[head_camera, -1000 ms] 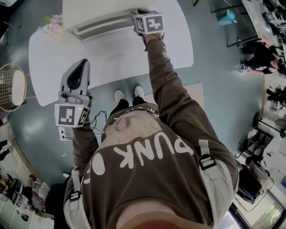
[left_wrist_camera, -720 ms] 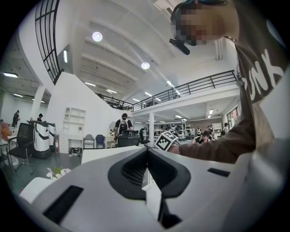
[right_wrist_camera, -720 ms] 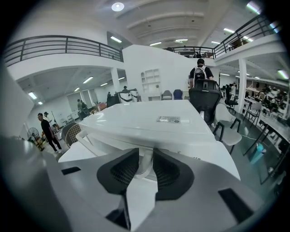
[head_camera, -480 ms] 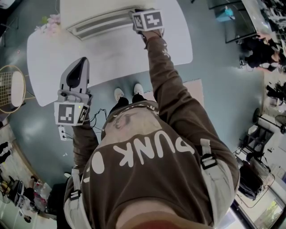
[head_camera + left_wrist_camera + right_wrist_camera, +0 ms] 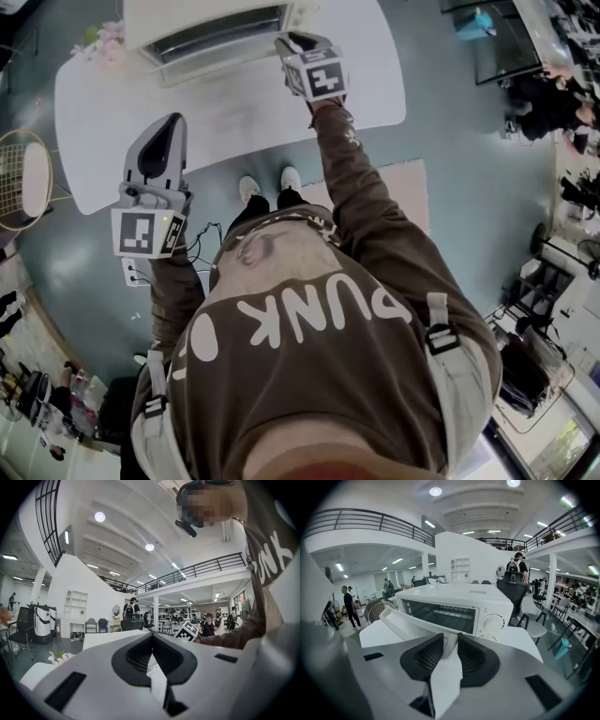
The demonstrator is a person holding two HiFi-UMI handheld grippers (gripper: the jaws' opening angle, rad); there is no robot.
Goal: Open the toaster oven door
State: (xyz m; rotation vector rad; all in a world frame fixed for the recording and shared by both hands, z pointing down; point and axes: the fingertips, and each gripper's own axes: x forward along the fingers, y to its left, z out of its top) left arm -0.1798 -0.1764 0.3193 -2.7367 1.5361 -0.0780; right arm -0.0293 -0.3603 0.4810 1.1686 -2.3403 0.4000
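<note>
A white toaster oven stands at the far side of the white table. Its door hangs partly open, tilted toward me. My right gripper is at the door's right end, jaws closed on the door's top edge. In the right gripper view the door runs in between the pads of the right gripper, and the oven shows its rack and a knob. My left gripper hovers over the table's near left part, shut and empty; the left gripper points over the table.
Pale flowers lie at the table's far left corner. A round wire stool stands left of the table. A power strip lies on the floor below my left gripper. A black office chair stands behind the oven.
The right gripper has drawn back toward me and the oven door has tipped open with it, showing the dark inside. The left gripper has stayed put.
</note>
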